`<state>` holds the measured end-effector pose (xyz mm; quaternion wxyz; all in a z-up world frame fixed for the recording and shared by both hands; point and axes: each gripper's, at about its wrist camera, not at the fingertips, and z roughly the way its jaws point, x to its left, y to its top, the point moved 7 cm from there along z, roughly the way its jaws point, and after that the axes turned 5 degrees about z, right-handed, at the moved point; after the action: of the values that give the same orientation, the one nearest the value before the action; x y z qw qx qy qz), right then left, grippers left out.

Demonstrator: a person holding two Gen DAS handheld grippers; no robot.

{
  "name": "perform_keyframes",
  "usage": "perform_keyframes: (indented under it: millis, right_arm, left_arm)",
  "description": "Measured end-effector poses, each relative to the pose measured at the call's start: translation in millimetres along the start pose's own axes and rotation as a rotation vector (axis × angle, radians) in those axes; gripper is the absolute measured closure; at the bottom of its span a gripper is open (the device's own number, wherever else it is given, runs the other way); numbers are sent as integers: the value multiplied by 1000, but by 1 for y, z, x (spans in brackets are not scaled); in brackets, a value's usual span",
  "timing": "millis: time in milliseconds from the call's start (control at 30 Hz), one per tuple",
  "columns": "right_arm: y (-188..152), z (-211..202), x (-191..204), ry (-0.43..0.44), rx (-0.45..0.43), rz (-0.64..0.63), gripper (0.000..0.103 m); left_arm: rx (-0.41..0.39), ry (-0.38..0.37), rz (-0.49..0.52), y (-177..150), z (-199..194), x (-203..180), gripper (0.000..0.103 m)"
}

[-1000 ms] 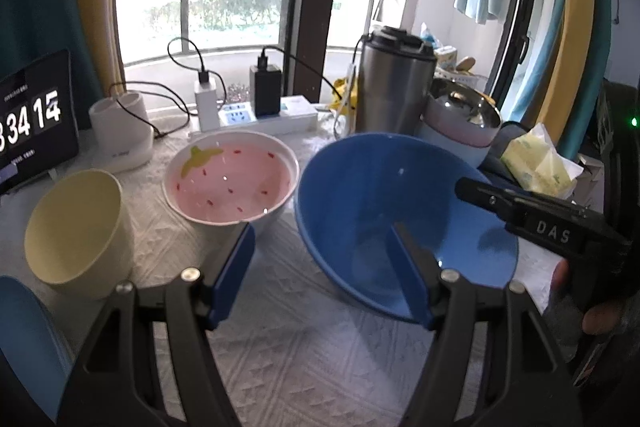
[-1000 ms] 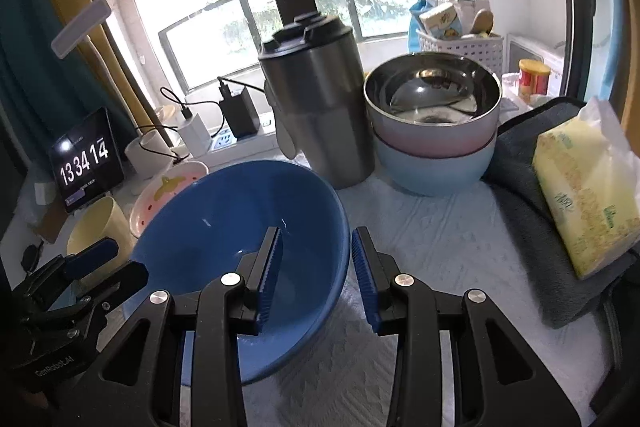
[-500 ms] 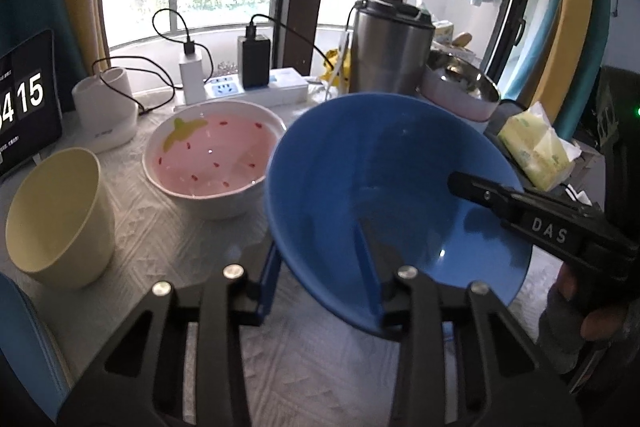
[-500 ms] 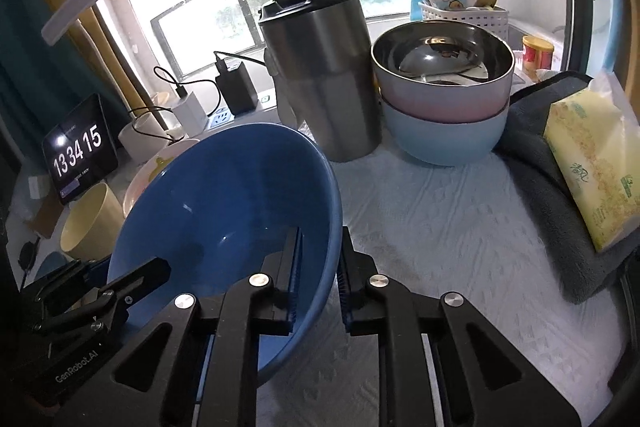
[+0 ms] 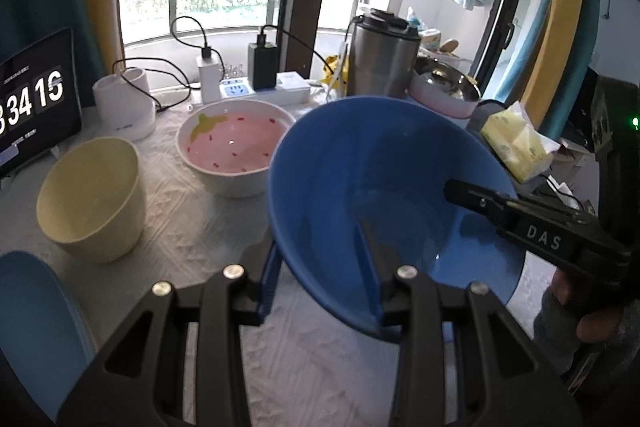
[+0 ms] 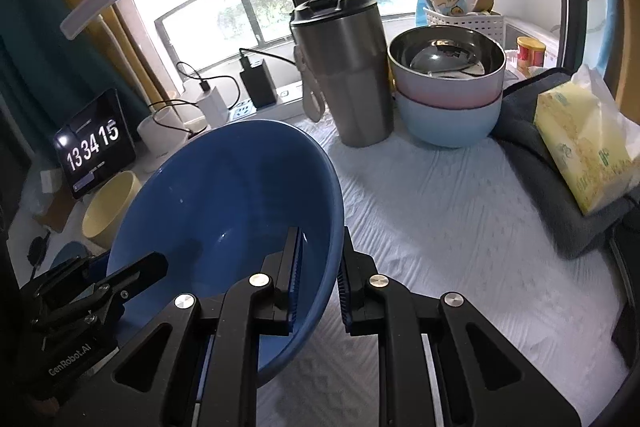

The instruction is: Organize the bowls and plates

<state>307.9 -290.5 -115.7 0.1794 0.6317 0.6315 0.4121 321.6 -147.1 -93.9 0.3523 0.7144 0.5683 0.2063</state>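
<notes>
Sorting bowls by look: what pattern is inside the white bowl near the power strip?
Pink inside the white bowl, with small red flecks and a yellow-green splash; clearest in the left wrist view.

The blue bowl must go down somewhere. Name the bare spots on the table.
Bare cloth lies between the blue bowl, stacked bowls and grey towel. It is crowded by the yellow cup and strawberry bowl.

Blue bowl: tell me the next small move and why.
Probably carry the blue bowl sideways toward the pink bowl and keep it lifted. Both the left gripper and the right gripper clamp its rim, it hangs tilted above the cloth, and that bowl sits empty.
</notes>
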Motion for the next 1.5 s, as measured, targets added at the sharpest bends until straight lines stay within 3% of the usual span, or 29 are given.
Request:
perform_keyframes:
  millis: [600,1233,1300,1367,1500]
  right_arm:
    - [-49,-15,51,28,64,8,83]
    - [-88,-10,82,32,172,-9,82]
    - [-88,-10,83,30,172,-13,80]
    - [-85,-11,84,29,168,-13,71]
    - [-76,-18,81,10,145,-13,70]
  left_arm:
    - [-10,1,-25,-38,-51,37,66]
    - [44,16,-65,-74,-70,60,65]
    - [44,20,-71,-75,-72,64,65]
    - [37,23,-78,-75,-76,68,65]
    - [24,23,-89,-72,-84,75,65]
